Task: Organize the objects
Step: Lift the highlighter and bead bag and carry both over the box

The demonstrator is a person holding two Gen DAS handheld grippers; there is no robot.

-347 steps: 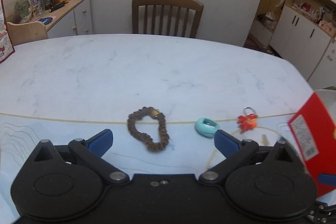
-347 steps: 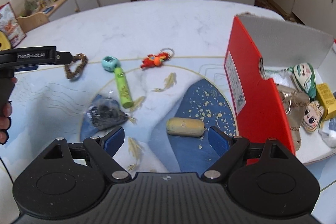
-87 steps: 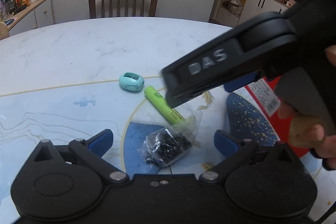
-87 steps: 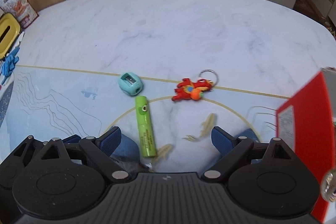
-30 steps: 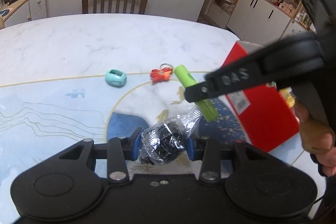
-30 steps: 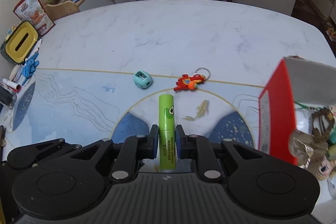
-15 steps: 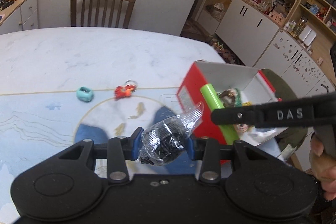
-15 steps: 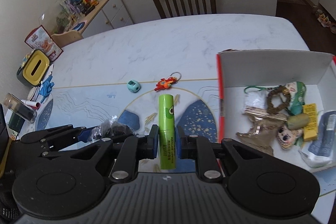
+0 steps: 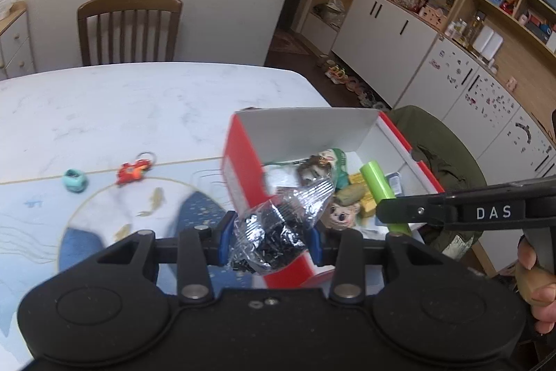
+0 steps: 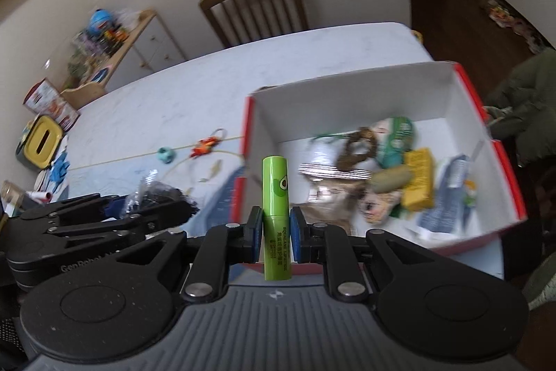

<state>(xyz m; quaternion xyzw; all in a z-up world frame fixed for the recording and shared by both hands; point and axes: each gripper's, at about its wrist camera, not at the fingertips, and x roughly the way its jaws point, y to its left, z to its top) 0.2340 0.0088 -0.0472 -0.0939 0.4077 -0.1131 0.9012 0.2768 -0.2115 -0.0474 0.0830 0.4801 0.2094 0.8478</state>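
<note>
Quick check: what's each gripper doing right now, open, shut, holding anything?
Left gripper: shut on the clear packet of black bits.
Right gripper: shut on the green lip balm tube.

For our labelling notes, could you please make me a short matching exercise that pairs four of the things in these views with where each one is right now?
Things:
1. green lip balm tube
2. clear packet of black bits
3. teal sharpener
4. brown bead bracelet

Places:
A. lying inside the red box
B. clamped in the left gripper
C. resting on the table
D. clamped in the right gripper

Pairs: 1-D, 2-B, 3-C, 4-A
</note>
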